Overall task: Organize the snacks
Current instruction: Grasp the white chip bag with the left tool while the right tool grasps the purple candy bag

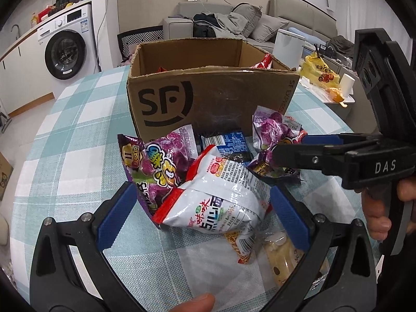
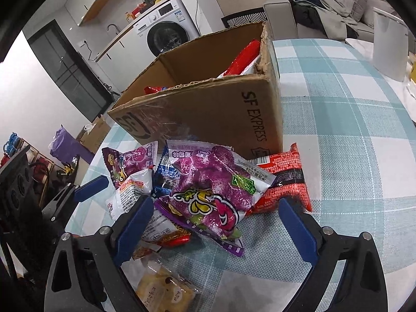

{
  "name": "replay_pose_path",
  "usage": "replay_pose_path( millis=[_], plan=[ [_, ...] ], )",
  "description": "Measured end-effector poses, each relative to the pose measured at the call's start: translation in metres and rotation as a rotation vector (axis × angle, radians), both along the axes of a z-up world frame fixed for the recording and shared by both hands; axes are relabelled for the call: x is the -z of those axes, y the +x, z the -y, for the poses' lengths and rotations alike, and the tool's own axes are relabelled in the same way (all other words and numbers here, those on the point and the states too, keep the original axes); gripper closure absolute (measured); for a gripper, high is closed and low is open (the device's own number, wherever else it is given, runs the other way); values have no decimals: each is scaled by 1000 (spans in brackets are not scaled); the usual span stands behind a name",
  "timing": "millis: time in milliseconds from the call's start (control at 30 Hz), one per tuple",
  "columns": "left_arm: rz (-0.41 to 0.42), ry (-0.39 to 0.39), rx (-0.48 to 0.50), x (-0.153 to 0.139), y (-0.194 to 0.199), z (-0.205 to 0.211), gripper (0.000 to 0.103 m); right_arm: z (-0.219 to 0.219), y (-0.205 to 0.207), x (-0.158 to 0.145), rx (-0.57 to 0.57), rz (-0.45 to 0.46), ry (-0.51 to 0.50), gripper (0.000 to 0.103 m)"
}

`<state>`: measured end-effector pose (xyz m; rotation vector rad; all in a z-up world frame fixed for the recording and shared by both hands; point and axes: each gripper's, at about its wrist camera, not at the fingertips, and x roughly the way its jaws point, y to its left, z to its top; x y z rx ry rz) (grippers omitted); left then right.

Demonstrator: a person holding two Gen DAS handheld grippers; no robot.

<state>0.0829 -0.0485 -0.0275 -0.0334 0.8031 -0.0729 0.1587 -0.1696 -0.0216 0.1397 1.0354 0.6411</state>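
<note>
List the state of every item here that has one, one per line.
Brown cardboard SF box: open-topped, upright, red packets inside.
White and red noodle packet: sealed, lying between the left gripper jaws, ungripped.
Purple grape candy bag: sealed, atop the pile, between the right gripper jaws.
Red snack packet: sealed, lying by the box.
Both grippers: open.
White washing machine: door shut.

brown box (image 1: 208,96), teal-checked tablecloth (image 1: 78,119)

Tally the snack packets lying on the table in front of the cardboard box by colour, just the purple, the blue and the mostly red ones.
Purple packets: 2
Blue packet: 1
Red packet: 1
Total: 4
</note>
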Motion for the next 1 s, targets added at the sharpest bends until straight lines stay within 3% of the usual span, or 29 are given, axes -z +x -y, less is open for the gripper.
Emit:
replay_pose_path(
  millis=[267,500,833,1000],
  plan=[
    [-4,34,23,4,-5,5,1,-10,2,4,-7,5,7,18],
    [-17,75,68,10,-7,16,4,-17,2,6,-6,10,3,42],
    [-17,105,88,10,-9,23,10,-15,-1,5,-13,23,9,45],
    [-21,181,94,14,-9,35,10,-15,-4,3,-20,30,10,45]
  ],
)
